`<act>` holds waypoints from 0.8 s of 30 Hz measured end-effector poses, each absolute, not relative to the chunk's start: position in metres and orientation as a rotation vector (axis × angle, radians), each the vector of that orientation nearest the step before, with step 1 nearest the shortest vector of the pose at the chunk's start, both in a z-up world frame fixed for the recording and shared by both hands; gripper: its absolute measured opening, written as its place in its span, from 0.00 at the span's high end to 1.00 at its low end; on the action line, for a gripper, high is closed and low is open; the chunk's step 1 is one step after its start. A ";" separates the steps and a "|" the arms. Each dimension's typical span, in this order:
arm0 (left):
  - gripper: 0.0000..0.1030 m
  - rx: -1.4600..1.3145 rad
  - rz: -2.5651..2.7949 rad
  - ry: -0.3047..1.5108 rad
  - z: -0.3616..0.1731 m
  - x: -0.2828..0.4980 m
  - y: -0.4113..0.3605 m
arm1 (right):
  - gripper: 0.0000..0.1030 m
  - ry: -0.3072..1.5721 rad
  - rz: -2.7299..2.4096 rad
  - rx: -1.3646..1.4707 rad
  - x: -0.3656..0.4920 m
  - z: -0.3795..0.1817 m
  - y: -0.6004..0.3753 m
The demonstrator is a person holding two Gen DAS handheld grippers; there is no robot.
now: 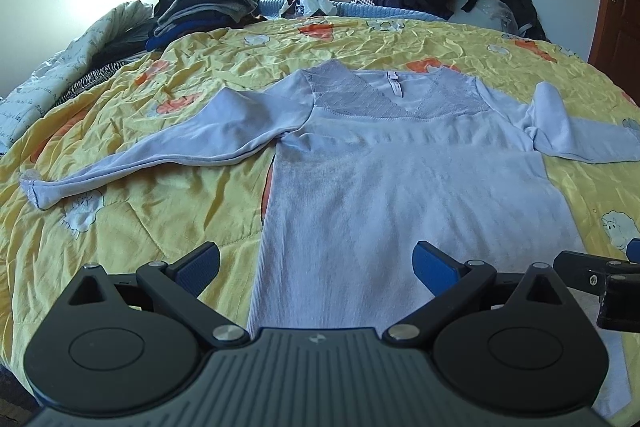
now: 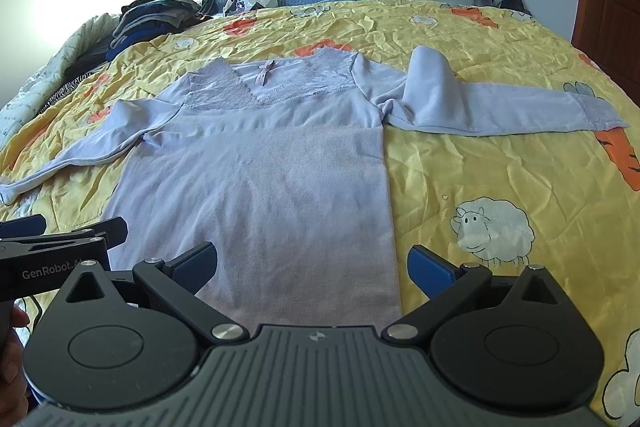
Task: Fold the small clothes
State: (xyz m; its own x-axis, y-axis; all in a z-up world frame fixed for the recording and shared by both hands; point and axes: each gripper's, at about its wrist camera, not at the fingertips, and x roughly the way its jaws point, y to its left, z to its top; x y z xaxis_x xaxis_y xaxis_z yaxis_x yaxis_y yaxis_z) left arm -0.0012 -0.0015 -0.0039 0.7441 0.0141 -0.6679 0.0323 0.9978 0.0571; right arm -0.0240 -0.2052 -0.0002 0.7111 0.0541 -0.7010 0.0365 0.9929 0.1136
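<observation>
on the yellow quilt (image 1: 360,39) my lilac top (image 1: 400,187) lies flat and unfolded, left gripper (image 1: 316,267) and right gripper (image 2: 312,267) both spread, empty; all folds remain.

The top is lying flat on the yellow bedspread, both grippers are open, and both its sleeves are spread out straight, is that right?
Not quite. The top lies flat on the bedspread and both grippers are open, but only the left sleeve lies straight. The right sleeve is doubled over near the shoulder, as the right wrist view shows.
</observation>
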 end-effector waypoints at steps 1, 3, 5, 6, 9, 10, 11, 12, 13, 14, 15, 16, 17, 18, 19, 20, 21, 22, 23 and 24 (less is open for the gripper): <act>0.00 0.068 -0.010 0.733 -0.004 -0.001 -0.001 | 0.00 0.781 0.009 0.122 -0.024 -0.001 -0.205; 0.00 0.071 -0.011 0.735 -0.005 -0.001 -0.001 | 0.00 0.781 0.010 0.123 -0.023 -0.002 -0.203; 0.00 0.074 -0.012 0.736 -0.006 -0.001 -0.002 | 0.00 0.779 0.009 0.123 -0.023 -0.002 -0.203; 0.00 0.074 -0.011 0.736 -0.006 -0.001 -0.002 | 0.00 0.779 0.007 0.123 -0.024 -0.002 -0.203; 0.00 0.073 -0.011 0.736 -0.006 -0.001 -0.001 | 0.00 0.780 0.007 0.124 -0.024 -0.003 -0.203; 0.00 0.072 -0.010 0.737 -0.006 -0.001 -0.001 | 0.00 0.780 0.007 0.125 -0.024 -0.003 -0.203; 0.00 0.072 -0.010 0.739 -0.007 -0.001 -0.001 | 0.00 0.783 0.009 0.131 -0.024 -0.002 -0.206; 0.00 0.072 -0.009 0.741 -0.007 -0.001 -0.002 | 0.00 0.783 0.010 0.131 -0.024 -0.002 -0.206; 0.00 0.073 -0.008 0.742 -0.007 0.000 -0.002 | 0.00 0.783 0.010 0.131 -0.024 -0.002 -0.206; 0.00 0.074 -0.007 0.743 -0.007 0.000 -0.002 | 0.00 0.784 0.010 0.131 -0.024 -0.002 -0.206; 0.00 0.075 -0.007 0.744 -0.008 0.000 -0.001 | 0.00 0.784 0.010 0.131 -0.024 -0.002 -0.206; 0.00 0.077 -0.007 0.746 -0.008 0.000 -0.002 | 0.00 0.784 0.009 0.131 -0.024 -0.002 -0.206; 0.00 0.079 -0.006 0.747 -0.008 0.000 -0.003 | 0.00 0.784 0.009 0.132 -0.024 -0.002 -0.207; 0.00 0.080 -0.007 0.748 -0.008 0.001 -0.003 | 0.00 0.785 0.010 0.133 -0.024 -0.002 -0.207; 0.00 0.083 -0.007 0.748 -0.009 0.000 -0.003 | 0.00 0.785 0.009 0.134 -0.024 -0.002 -0.207; 0.00 0.085 -0.007 0.748 -0.009 0.000 -0.004 | 0.00 0.784 0.009 0.134 -0.024 -0.002 -0.207; 0.00 0.087 -0.007 0.748 -0.009 0.000 -0.004 | 0.00 0.784 0.008 0.134 -0.024 -0.002 -0.208; 0.00 0.086 -0.008 0.748 -0.009 0.000 -0.004 | 0.00 0.783 0.007 0.135 -0.024 -0.002 -0.208; 0.00 0.087 -0.008 0.748 -0.009 0.000 -0.004 | 0.00 0.783 0.005 0.138 -0.023 -0.002 -0.210; 0.00 0.088 -0.009 0.748 -0.009 0.000 -0.004 | 0.00 0.783 0.004 0.140 -0.023 -0.003 -0.210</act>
